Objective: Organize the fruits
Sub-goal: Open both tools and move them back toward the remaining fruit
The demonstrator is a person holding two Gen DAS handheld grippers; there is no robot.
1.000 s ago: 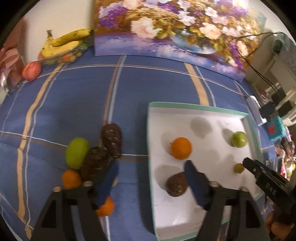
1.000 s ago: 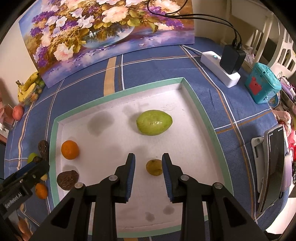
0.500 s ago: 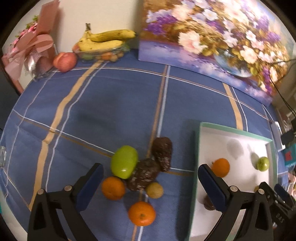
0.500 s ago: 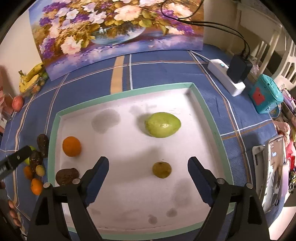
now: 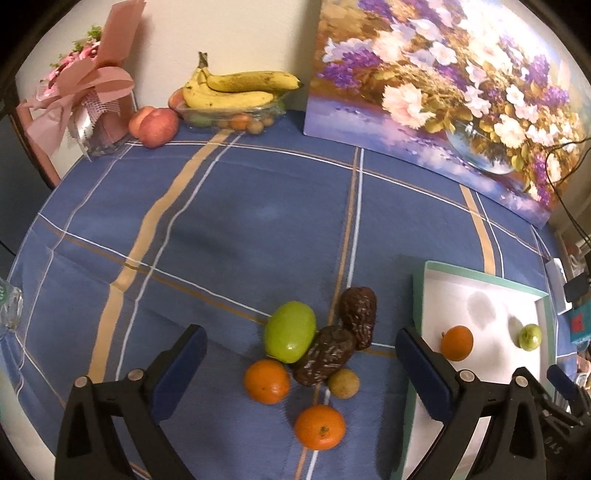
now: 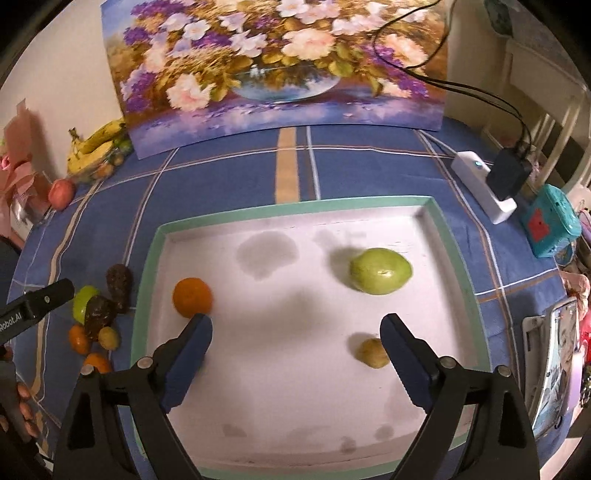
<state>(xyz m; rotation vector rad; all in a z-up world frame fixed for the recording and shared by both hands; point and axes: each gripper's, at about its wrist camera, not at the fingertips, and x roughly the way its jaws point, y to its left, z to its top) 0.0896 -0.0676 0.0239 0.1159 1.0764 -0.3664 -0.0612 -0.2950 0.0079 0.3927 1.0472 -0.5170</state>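
From nine o'clock, six loose fruits (image 5: 314, 362) await the wide-open, empty left gripper (image 5: 299, 362), while the tray (image 6: 147, 266) at three o'clock holds seemingly three under the equally spread, empty right gripper (image 6: 295, 350).

cream wall (image 5: 236, 33) — blue plaid tablecloth (image 5: 258, 206).

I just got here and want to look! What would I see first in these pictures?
A big flower painting stands at the back of the blue table. In front, a white tray holds a green fruit and an orange. More fruit is piled left of the tray.
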